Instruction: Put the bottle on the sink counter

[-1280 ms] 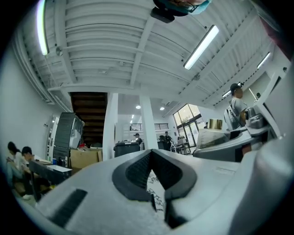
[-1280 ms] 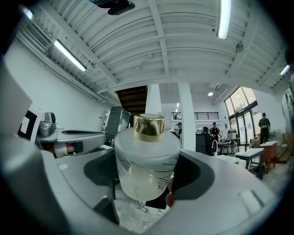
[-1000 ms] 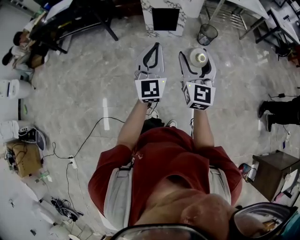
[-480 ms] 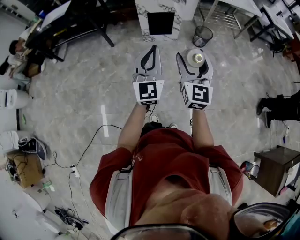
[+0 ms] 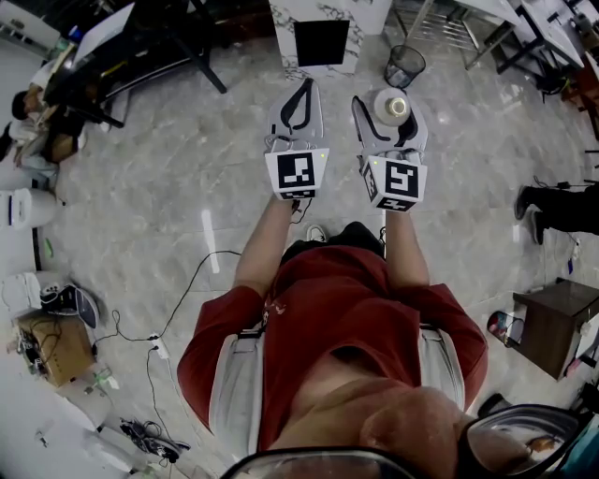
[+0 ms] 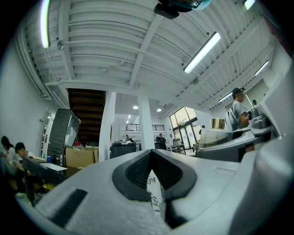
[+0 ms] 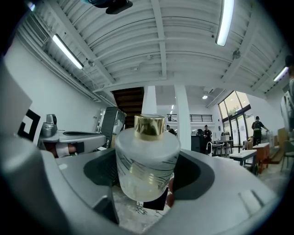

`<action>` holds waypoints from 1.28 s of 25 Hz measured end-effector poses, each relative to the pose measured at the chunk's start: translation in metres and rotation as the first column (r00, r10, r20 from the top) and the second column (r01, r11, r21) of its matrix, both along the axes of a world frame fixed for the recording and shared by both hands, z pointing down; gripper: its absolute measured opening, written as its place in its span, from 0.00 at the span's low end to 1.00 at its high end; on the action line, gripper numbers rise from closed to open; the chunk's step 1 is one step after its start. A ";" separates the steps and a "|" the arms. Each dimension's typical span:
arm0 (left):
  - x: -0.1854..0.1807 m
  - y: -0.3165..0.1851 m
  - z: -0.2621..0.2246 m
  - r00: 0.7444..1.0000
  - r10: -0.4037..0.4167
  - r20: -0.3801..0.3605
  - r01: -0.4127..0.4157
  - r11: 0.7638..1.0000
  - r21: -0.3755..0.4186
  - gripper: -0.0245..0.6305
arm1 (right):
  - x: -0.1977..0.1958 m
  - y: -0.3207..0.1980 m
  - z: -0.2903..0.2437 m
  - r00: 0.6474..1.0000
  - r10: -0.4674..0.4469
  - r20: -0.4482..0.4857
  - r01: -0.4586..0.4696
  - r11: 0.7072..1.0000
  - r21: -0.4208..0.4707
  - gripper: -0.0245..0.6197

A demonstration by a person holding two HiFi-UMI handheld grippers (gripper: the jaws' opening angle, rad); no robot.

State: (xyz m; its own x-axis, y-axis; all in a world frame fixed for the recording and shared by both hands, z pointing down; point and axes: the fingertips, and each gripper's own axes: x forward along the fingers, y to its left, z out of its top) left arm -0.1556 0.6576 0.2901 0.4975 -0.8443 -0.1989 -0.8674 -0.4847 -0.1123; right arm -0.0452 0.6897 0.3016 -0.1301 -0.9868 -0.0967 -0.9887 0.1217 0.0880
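Observation:
A frosted round bottle point(image 5: 393, 106) with a gold cap stands upright between the jaws of my right gripper point(image 5: 392, 97), which is shut on its body. In the right gripper view the bottle point(image 7: 146, 158) fills the gap of the right gripper point(image 7: 148, 178). My left gripper point(image 5: 306, 86) is held level beside it, with its tips touching and nothing held; in its own view the left gripper point(image 6: 151, 154) shows closed pads. A marble-patterned sink counter point(image 5: 284, 23) with a black opening stands ahead on the floor.
A black wire bin point(image 5: 409, 65) stands right of the counter. Dark desks point(image 5: 140, 42) and seated people point(image 5: 26, 126) are at the far left. Cables point(image 5: 187, 281) trail over the floor. A dark side table point(image 5: 552, 323) and a person's legs point(image 5: 562, 210) are at the right.
Both grippers have moved forward together, closer to the marble counter and the wire bin. The bottle stays gripped in the right jaws.

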 end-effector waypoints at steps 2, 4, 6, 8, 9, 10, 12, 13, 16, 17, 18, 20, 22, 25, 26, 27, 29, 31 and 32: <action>-0.002 -0.002 0.000 1.000 0.005 -0.003 -0.005 1.000 0.001 0.04 | -0.003 -0.003 0.000 1.000 0.002 -0.005 -0.002 1.000 0.000 0.57; -0.004 -0.006 0.002 1.000 0.006 0.001 -0.006 1.000 0.000 0.04 | -0.006 -0.005 0.000 1.000 0.004 -0.008 -0.004 1.000 0.004 0.57; -0.006 -0.008 0.004 1.000 0.005 0.004 -0.005 1.000 -0.005 0.04 | -0.009 -0.007 0.001 1.000 0.006 -0.009 -0.006 1.000 0.004 0.57; -0.005 -0.011 0.005 1.000 0.004 0.007 -0.004 1.000 -0.006 0.04 | -0.009 -0.010 0.002 1.000 0.007 -0.008 -0.007 1.000 0.004 0.57; -0.004 -0.013 0.006 1.000 0.005 0.008 -0.005 1.000 -0.005 0.04 | -0.008 -0.012 0.003 1.000 0.008 -0.006 -0.008 1.000 0.005 0.57; -0.002 -0.014 0.007 1.000 0.006 0.008 -0.006 1.000 -0.004 0.04 | -0.007 -0.014 0.004 1.000 0.009 -0.005 -0.009 1.000 0.004 0.57; 0.001 -0.017 0.009 1.000 0.006 0.011 -0.006 1.000 -0.004 0.04 | -0.003 -0.018 0.008 1.000 0.010 -0.001 -0.010 1.000 0.004 0.57; 0.003 -0.020 0.010 1.000 0.006 0.013 -0.006 1.000 -0.005 0.04 | 0.000 -0.021 0.009 1.000 0.010 0.002 -0.010 1.000 0.004 0.57; 0.011 -0.032 0.011 1.000 0.006 0.016 -0.006 1.000 -0.005 0.04 | 0.007 -0.034 0.010 1.000 0.010 0.010 -0.010 1.000 0.005 0.57; 0.013 -0.037 0.011 1.000 0.006 0.018 -0.005 1.000 -0.006 0.04 | 0.009 -0.039 0.011 1.000 0.008 0.015 -0.008 1.000 0.003 0.57; 0.015 -0.042 0.012 1.000 0.005 0.022 -0.005 1.000 -0.008 0.04 | 0.010 -0.045 0.012 1.000 0.003 0.024 -0.003 1.000 -0.001 0.57; 0.018 -0.054 0.015 1.000 0.007 0.025 -0.007 1.000 -0.018 0.04 | 0.013 -0.058 0.016 0.999 -0.007 0.046 0.008 1.000 -0.014 0.57; 0.021 -0.068 0.019 1.000 0.009 0.021 -0.008 0.999 -0.032 0.04 | 0.016 -0.072 0.020 0.999 -0.009 0.050 0.010 1.000 -0.025 0.57; 0.026 -0.088 0.025 1.000 0.003 0.025 -0.001 0.999 -0.045 0.04 | 0.022 -0.092 0.025 0.999 -0.008 0.054 0.009 0.999 -0.035 0.57; 0.029 -0.095 0.026 1.000 0.001 0.026 0.000 0.999 -0.048 0.04 | 0.025 -0.099 0.026 0.999 -0.007 0.053 0.010 0.999 -0.039 0.57; 0.032 -0.102 0.027 1.000 -0.001 0.026 0.002 0.999 -0.050 0.04 | 0.028 -0.106 0.028 0.998 -0.010 0.056 0.013 0.999 -0.044 0.57; 0.038 -0.118 0.029 1.000 -0.003 0.027 0.005 0.998 -0.055 0.04 | 0.033 -0.122 0.032 0.997 -0.024 0.075 0.029 0.998 -0.059 0.57; 0.045 -0.134 0.031 0.999 -0.004 0.032 0.005 0.998 -0.060 0.04 | 0.037 -0.140 0.035 0.996 -0.033 0.081 0.038 0.997 -0.070 0.57; 0.048 -0.143 0.032 0.999 -0.005 0.032 0.007 0.998 -0.065 0.04 | 0.039 -0.149 0.036 0.996 -0.035 0.076 0.040 0.996 -0.074 0.57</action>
State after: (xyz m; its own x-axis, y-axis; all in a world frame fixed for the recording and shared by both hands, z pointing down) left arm -0.1079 0.5148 0.3221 0.4979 -0.8578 -0.1277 -0.8667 -0.4869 -0.1089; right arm -0.0057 0.5408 0.3371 -0.1623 -0.9862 -0.0336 -0.9867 0.1623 0.0033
